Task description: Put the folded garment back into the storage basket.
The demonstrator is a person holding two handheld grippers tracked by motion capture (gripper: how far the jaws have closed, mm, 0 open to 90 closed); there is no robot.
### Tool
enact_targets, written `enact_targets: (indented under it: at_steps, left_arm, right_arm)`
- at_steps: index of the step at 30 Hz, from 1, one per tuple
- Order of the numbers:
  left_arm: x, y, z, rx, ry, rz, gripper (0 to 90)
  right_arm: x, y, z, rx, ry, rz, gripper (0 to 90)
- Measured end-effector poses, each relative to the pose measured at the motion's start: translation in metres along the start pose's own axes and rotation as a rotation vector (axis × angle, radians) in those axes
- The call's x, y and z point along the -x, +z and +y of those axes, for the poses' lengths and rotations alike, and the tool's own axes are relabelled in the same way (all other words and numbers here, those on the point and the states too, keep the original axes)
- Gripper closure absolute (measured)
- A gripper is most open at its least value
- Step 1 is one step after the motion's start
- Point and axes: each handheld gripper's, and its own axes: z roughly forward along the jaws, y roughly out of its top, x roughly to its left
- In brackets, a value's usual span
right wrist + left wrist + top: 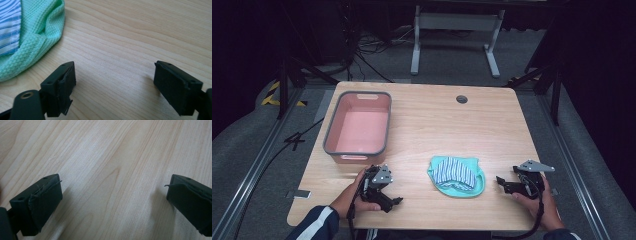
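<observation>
Lying between grippers, untouched: cloth (pixel 457 176) | left gripper (pixel 395 201) jaws apart | right gripper (pixel 501 183) jaws apart

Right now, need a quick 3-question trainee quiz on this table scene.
1. True or false: the folded cloths lie inside the pink bin.
2. Which hand-held gripper has the green waffle-weave cloth showing in its own view? A) left hand-held gripper B) right hand-held gripper
3. Fill in: the jaws of both hand-held grippers stand ____, with only bare wooden table between them.

Key: 1 false, they lie on the table between the two hand-held grippers, and the bin is empty. 2 B. 3 open.
</observation>
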Motion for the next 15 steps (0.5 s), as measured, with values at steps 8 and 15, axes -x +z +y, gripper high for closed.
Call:
enact_targets:
  at_steps: [8, 15]
  left_arm:
    - [0.0010, -0.0001, -0.0004, 0.001, -0.010, 0.003, 0.5]
    - [0.0041, -0.0035, 0.0043, -0.029, -0.019, 0.019, 6.1]
  right_arm:
    - [0.0000, 0.0001, 0.0000, -0.002, 0.002, -0.007, 16.0]
    - [-0.0001, -0.0003, -0.0005, -0.001, 0.002, -0.010, 16.2]
